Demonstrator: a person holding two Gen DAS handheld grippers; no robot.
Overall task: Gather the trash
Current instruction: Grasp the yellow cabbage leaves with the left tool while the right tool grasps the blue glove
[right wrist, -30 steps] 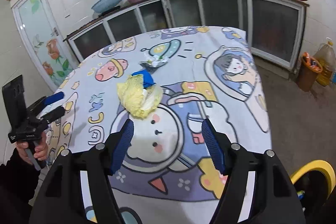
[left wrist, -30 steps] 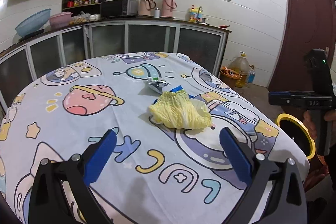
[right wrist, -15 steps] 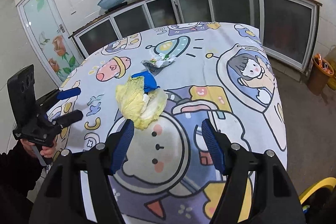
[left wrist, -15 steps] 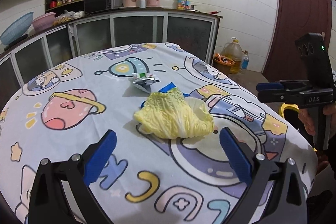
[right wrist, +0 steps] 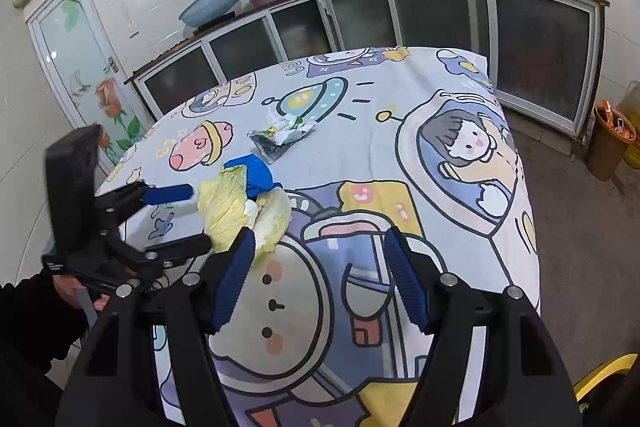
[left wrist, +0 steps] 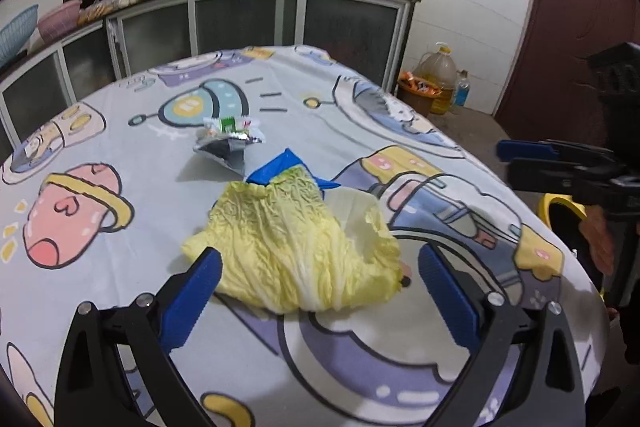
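The left gripper (left wrist: 318, 287) was spread wide with nothing between its fingers, held low over the tabletop (left wrist: 100, 155) with its 2 blue pads on either side of the near edge of a yellow cabbage leaf (left wrist: 296, 247). The left pad (left wrist: 192, 301) sat just beside the leaf's left edge; whether it touched could not be told. The right pad (left wrist: 448, 301) stood apart from the leaf.

Just beyond the leaf, partly tucked under its far end, lay a blue scrap (left wrist: 286, 165). Farther ahead and slightly left lay a crumpled silver snack wrapper (left wrist: 228, 143), close to the blue scrap.

The right gripper (right wrist: 320, 279) was also open wide and held nothing. It hung over the tabletop's printed cloth (right wrist: 460, 155), with the cabbage leaf (right wrist: 240, 211) ahead and to its left; its left pad (right wrist: 234, 281) overlapped the leaf's near edge in the right wrist view, though contact could not be judged. The blue scrap (right wrist: 254, 175) and the wrapper (right wrist: 280, 139) lay farther ahead of it.

In the left wrist view, the right gripper (left wrist: 524, 163) appeared off to the right, past the tabletop's edge, above a yellow-rimmed bin (left wrist: 560, 205) on the floor.
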